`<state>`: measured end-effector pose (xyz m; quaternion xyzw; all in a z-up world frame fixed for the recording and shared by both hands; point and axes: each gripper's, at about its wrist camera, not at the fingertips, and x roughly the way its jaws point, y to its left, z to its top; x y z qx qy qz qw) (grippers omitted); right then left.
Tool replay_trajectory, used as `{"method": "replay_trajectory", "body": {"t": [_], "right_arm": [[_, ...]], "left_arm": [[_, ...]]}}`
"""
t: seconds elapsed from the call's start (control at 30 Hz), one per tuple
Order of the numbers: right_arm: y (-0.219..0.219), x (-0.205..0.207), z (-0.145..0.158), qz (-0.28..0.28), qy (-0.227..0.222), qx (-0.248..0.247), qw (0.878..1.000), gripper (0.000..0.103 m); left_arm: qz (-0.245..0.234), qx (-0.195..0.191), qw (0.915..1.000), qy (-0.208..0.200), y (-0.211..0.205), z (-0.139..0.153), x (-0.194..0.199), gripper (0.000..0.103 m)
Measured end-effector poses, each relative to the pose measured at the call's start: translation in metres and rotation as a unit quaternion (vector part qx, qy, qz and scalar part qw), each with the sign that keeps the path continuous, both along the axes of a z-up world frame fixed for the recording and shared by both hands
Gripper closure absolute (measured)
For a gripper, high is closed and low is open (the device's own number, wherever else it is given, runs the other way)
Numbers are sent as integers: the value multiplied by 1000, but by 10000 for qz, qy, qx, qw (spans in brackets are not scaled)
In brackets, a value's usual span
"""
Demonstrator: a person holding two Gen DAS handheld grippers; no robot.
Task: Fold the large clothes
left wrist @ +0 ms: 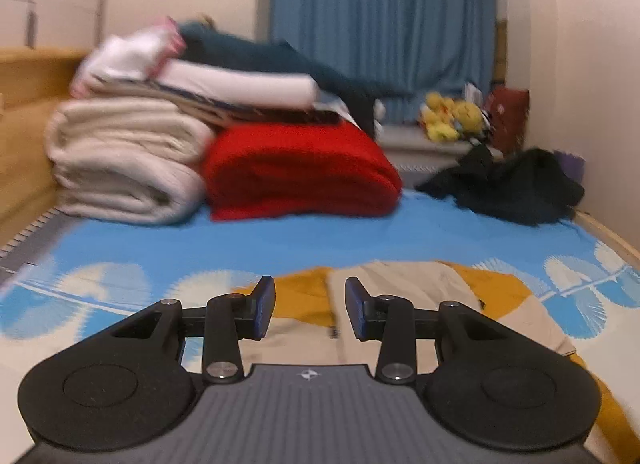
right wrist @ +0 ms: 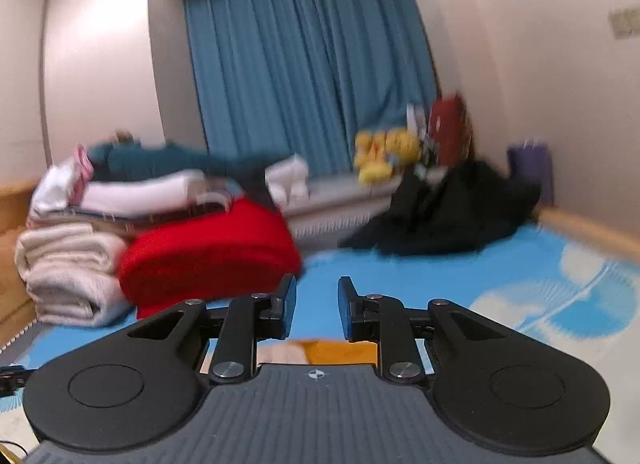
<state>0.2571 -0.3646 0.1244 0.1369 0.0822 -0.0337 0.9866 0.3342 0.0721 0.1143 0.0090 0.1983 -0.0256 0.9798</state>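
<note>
Though claws [left wrist: 310, 306] empty, garment [left wrist: 400, 296] below.

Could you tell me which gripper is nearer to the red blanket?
Right, as far as the views show. The right gripper has the red blanket just ahead to its left, looming large. The left gripper sees it farther off across the blue sheet.

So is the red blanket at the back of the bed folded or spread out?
Folded. The red blanket sits as a thick layered block with a rounded fold edge, beside the rolled cream blanket.
</note>
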Motion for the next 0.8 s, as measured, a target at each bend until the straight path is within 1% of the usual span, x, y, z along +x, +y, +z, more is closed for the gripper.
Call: {"method": "replay_trajectory", "body": {"t": [0.03,0.1,0.17,0.2,0.3,0.37,0.4,0.5,0.53,0.6,0.63,0.67,0.73,0.77,0.8], "right_arm": [[-5,-19,7,-104,-121,-51,9999,79],[-14,-65,18,-485,-266,-172,9983,79],[-24,-113,20,-790,-370,-138,9961,79],[-29,-139,17,-903,-391,-113,9951,79],[-44,-207,6,-1205,-327,-263,9918,79],[-54,-243,-3,-1399,-251,-298,9894,79],[-56,-257,-9,-1457,-212,-289,9887,79],[-62,-288,-31,-1555,-48,-259,9875,79],[-59,-295,-37,-1553,5,-248,9876,79],[-61,-306,-51,-1475,96,-129,9889,79],[-57,-308,-57,-1422,118,-65,9897,79],[-59,-310,-66,-1372,199,-13,9903,79],[-63,-306,-73,-1356,433,223,9896,79],[-65,-311,-71,-1344,370,266,9899,79],[-60,-312,-68,-1365,280,163,9901,79]], "left_arm": [[97,2,9999,-66,9,4,-17,60],[202,-119,9995,-194,29,10,-59,60],[224,-94,9994,-260,46,8,-100,60],[208,-15,9994,-283,52,6,-125,60],[204,128,9995,-196,66,-2,-180,60],[272,98,9995,-147,76,-7,-209,60],[331,13,9994,-140,82,-9,-221,60],[419,-526,9976,-154,99,-18,-254,61],[482,-626,9969,-54,101,-21,-260,61],[510,-678,9964,73,103,-23,-270,62],[475,-703,9964,61,102,-20,-274,62],[391,-742,9965,-48,102,-14,-278,62],[188,-798,9955,-479,102,3,-294,62],[137,-879,9942,-612,104,12,-302,62],[72,-1025,9924,-684,105,21,-312,62]]}}
